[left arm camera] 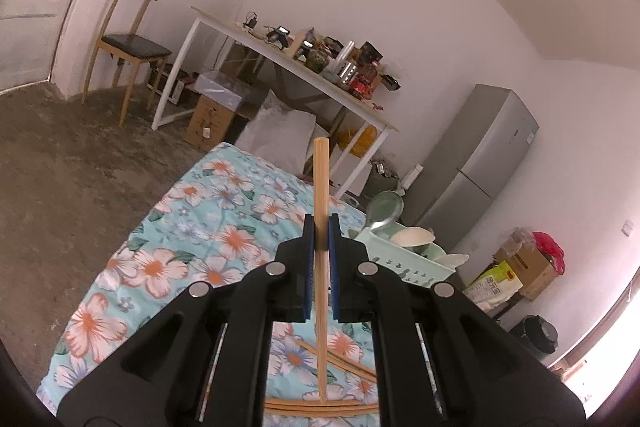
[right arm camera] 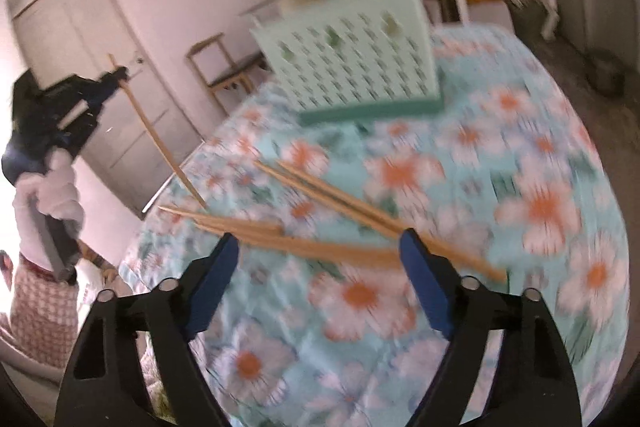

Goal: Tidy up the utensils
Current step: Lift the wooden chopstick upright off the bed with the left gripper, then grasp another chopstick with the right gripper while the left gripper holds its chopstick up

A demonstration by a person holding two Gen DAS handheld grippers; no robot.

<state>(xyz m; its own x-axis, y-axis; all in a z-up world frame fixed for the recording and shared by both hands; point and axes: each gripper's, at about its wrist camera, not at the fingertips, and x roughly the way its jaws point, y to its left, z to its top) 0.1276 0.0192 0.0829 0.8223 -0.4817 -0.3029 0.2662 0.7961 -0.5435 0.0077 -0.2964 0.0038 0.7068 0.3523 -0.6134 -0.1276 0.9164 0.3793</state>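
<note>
My left gripper [left arm camera: 321, 223] is shut on a single wooden chopstick [left arm camera: 321, 179], held near its upper end, with its thin tip hanging down towards the table. The right wrist view shows that same gripper [right arm camera: 108, 79] raised at the far left with the chopstick [right arm camera: 156, 139] slanting down from it. Several loose chopsticks [right arm camera: 340, 199] lie crossed on the floral tablecloth [right arm camera: 520, 187]. My right gripper [right arm camera: 320, 241] stands open just over them, its blue pads either side of the pile. This view is blurred. The same loose chopsticks [left arm camera: 344, 363] show below the left gripper.
A mint-green perforated basket [right arm camera: 352, 55] stands at the table's far side, with white bowls and spoons [left arm camera: 412, 237] in it. A gloved hand [right arm camera: 48, 203] holds the left gripper. Beyond the table are a wooden chair [left arm camera: 128, 47], a cluttered white desk [left arm camera: 288, 67], a grey fridge [left arm camera: 472, 163] and boxes.
</note>
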